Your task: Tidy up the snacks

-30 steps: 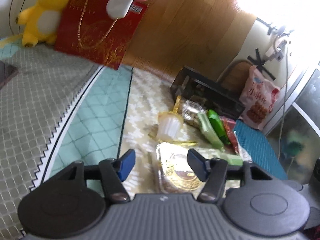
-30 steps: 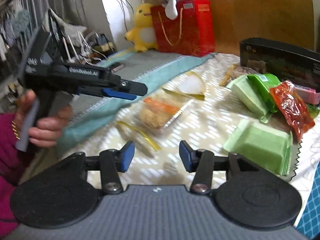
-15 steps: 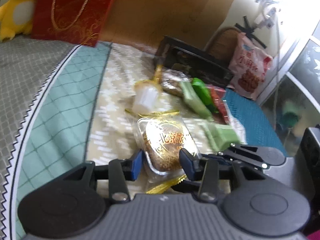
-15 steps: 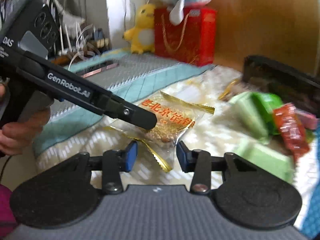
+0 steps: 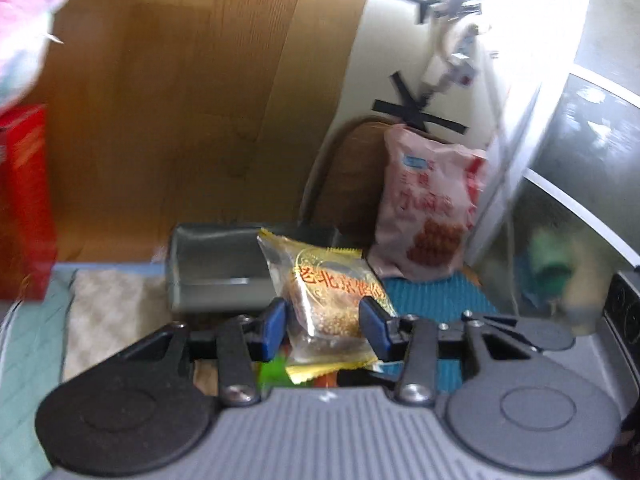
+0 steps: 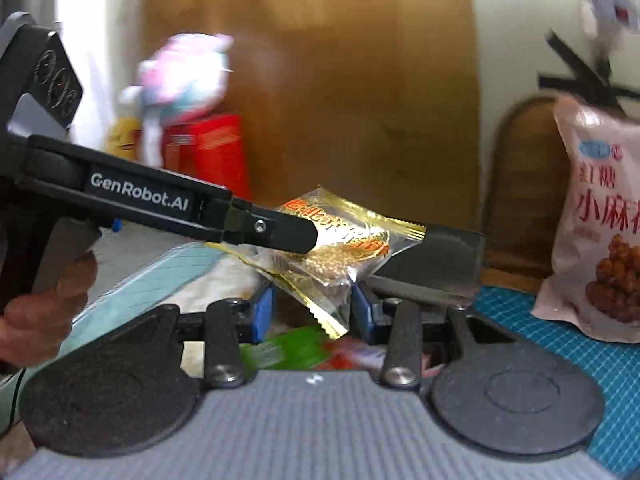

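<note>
Both wrist views close, facing headboard, sharing pastry packet (image 5: pixel 328 300), black box (image 6: pixel 440 260)

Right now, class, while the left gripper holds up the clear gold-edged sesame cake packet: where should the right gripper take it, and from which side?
Probably the free gold crimped corner of the clear gold-edged sesame cake packet, approached from below. The left gripper clamps the bulging middle, and that flat corner hangs between the open right gripper fingers.

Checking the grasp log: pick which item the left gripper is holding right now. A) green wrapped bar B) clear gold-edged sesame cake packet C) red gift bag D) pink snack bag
B: the left gripper is clamped on the clear gold-edged packet, lifted before the dark box.
</note>
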`<state>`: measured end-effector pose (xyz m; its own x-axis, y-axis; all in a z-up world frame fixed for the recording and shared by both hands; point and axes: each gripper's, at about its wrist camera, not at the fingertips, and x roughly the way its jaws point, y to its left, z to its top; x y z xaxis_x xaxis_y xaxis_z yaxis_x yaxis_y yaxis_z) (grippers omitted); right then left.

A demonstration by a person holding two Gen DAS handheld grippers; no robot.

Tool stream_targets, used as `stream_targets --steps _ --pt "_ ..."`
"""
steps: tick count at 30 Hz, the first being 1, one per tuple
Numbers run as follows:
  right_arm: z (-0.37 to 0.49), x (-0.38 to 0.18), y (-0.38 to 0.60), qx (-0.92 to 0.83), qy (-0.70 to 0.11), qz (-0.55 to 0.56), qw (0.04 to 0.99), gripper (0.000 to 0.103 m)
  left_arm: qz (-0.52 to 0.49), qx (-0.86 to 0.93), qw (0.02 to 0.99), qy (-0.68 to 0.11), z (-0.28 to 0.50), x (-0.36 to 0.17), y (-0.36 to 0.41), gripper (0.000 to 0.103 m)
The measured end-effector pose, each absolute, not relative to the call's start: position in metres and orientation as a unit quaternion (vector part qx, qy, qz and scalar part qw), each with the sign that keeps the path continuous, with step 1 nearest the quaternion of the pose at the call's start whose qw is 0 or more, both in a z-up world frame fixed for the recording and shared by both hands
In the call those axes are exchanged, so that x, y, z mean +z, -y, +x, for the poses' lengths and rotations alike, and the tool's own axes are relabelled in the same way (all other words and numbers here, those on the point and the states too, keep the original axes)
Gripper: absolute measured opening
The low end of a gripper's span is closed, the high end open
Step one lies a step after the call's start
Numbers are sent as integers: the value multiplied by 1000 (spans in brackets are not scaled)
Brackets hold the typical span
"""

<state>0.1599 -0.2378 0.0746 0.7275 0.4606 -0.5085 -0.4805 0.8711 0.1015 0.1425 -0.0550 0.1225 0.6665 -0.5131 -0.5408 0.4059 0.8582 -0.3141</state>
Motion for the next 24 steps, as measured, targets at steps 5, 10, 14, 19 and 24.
stream_targets --steps 5,10,14,19,24 --pt "189 58 238 205 -272 -56 939 52 -107 -232 899 -356 203 98 73 41" --pt "163 58 271 203 -238 -15 950 57 -117 -201 911 -341 211 88 67 48" --pt "139 39 304 229 -273 83 931 57 -151 -232 903 -327 182 89 38 48" --pt "126 -1 312 229 -340 139 901 57 -117 -257 891 -355 153 70 42 46" --pt "113 -1 283 253 -352 115 894 59 -77 -231 878 -411 140 35 59 41"
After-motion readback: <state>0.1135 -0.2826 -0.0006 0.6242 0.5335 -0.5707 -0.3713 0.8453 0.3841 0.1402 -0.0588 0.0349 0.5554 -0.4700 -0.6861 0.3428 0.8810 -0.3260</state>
